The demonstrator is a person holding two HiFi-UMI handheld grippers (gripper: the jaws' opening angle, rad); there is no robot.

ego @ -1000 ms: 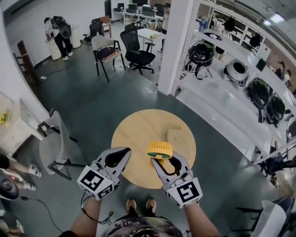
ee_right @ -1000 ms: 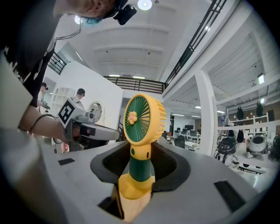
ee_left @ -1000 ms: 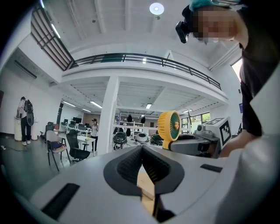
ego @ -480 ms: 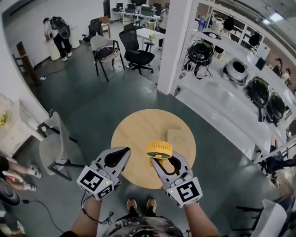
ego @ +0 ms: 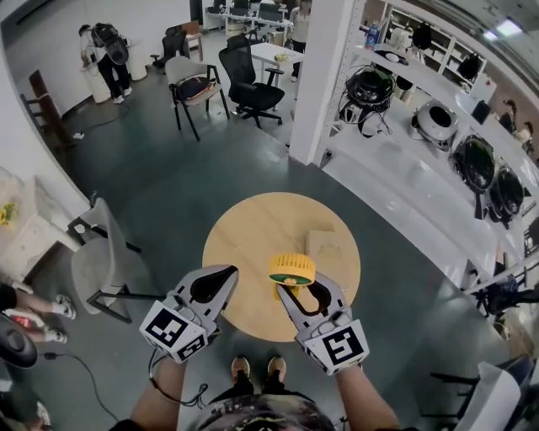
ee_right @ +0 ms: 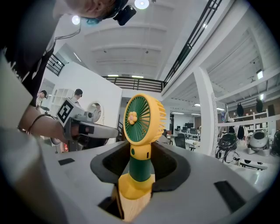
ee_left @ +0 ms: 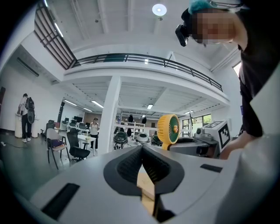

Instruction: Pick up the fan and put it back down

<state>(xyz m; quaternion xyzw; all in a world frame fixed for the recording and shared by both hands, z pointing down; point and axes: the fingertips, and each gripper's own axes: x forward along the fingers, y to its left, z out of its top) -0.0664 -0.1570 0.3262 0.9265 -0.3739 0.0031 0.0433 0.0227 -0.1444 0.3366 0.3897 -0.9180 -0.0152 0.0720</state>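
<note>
Right gripper view: right gripper [ee_right: 140, 152] clamps fan [ee_right: 142, 116] by its green stem; left gripper [ee_left: 142, 148] seemingly closed.

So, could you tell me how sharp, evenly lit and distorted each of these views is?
Head view: strong fisheye, the white column leans and the shelves bow; light is even, detail sharp. Right gripper view: the fan is crisp, corners go black. Left gripper view: a ceiling lamp glares, corners black too.

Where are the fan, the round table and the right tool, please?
fan [ee_right: 139, 119], right gripper view, on its green grille.
round table [ego: 253, 236], head view, on the bare wooden top.
right tool [ego: 301, 289], head view, midway between its fingertips.
</note>
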